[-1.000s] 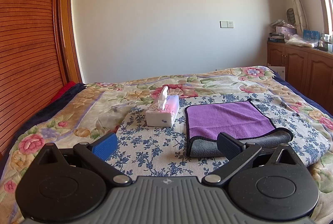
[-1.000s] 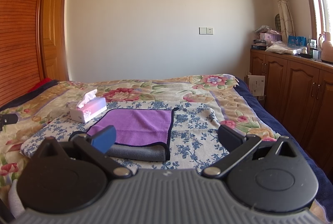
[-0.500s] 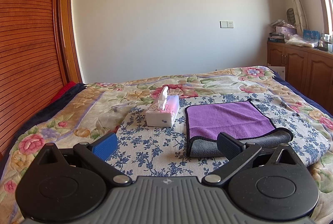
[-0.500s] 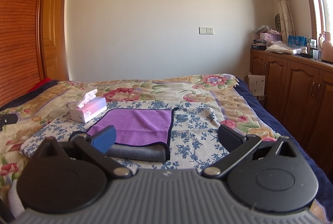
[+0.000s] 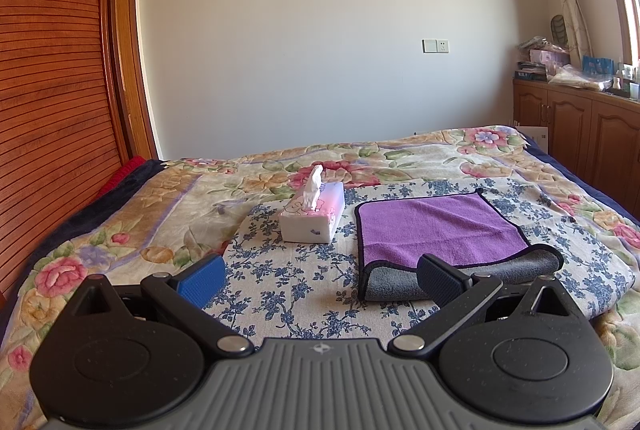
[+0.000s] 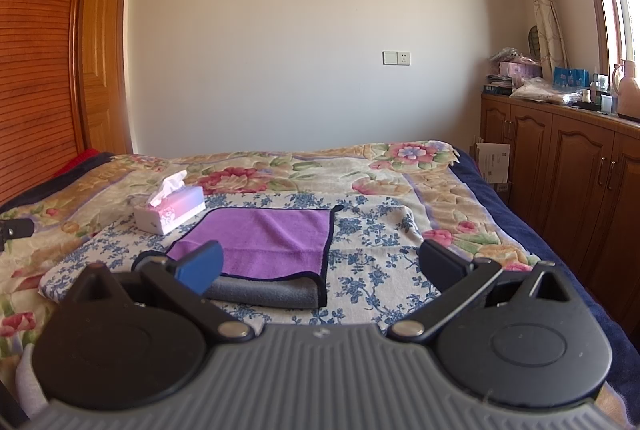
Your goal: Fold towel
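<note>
Closest to the camera, both grippers have their fingers spread wide with nothing between them, hovering low over the bed. The left gripper [image 5: 320,280] has the towel [image 5: 436,226] just ahead and off to its right side, with the black finger overlapping the towel's near grey rolled edge in that view. From the right gripper [image 6: 320,266] it's the opposite: the towel [image 6: 268,240] sits ahead and to the left, and the blue finger covers its near left corner. The towel itself is purple on top with a dark trim and a grey underside, near edge folded over, lying flat on a blue-flowered cloth [image 5: 280,270] spread over the floral bedspread [image 5: 132,214]. Just left of the towel is a tissue box [image 5: 314,218] with a tissue sticking up; there's pink print on it but I can't read any of it. Further back, a wall socket [image 6: 396,58] and wooden cabinets [image 6: 560,158] with clutter on top, labels too small to make out.
</note>
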Demonstrator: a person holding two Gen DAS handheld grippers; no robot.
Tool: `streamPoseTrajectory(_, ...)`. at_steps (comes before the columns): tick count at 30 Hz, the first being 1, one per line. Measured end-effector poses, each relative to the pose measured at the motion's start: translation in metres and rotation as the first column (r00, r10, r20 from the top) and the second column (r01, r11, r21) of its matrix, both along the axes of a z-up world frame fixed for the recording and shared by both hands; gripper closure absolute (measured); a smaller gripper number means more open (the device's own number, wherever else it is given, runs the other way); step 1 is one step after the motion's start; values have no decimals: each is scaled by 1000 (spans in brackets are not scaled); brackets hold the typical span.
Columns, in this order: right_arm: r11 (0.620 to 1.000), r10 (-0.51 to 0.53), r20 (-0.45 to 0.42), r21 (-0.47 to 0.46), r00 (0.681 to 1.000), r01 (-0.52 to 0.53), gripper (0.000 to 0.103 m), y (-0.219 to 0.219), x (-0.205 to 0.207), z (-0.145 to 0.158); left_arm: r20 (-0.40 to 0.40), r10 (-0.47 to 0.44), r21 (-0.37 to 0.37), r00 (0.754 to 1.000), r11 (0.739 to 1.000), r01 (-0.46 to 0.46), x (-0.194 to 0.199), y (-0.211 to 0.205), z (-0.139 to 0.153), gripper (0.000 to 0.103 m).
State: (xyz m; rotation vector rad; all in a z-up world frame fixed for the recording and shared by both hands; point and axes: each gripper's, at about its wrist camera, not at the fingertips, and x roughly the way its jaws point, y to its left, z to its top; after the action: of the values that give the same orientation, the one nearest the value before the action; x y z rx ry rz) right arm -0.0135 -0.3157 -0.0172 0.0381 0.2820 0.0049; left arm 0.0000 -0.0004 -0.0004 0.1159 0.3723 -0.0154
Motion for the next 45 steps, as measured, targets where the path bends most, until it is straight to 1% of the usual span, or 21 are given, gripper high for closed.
streamPoseTrajectory(6,1000,9,-13,3,1000,-9,0,3,3,-3,-7,-9,-12,1000,1000,9,2,1,-1,0)
streamPoseTrajectory(10,1000,18,-29,10,999,-18,0,2,4,-2,-20,-7,-5,1000,1000,7,3,-3,-3,0)
streamPoseTrajectory(11,1000,22,-33,12,999,-21,0,3,5,-3,-23,-6,-5,1000,1000,6,4,-1,0,0)
streamPoseTrajectory(19,999,44,-56,7,997,-44,0,7,15,-5,-65,-2,-11,998,1000,1,21,0,-2,0)
streamPoseTrajectory(30,999,50,-88,17,995,-49,0,4,33,-9,-71,-13,15,997,1000,14,39,-7,-3,0)
streamPoseTrajectory(36,997,73,-106,17,992,-72,0,4,40,-11,-69,-23,13,997,1000,24,47,-10,-2,0)
streamPoseTrajectory(45,996,88,-128,-1,988,-89,0,5,50,-13,-94,-34,14,995,999,35,63,-15,-7,0)
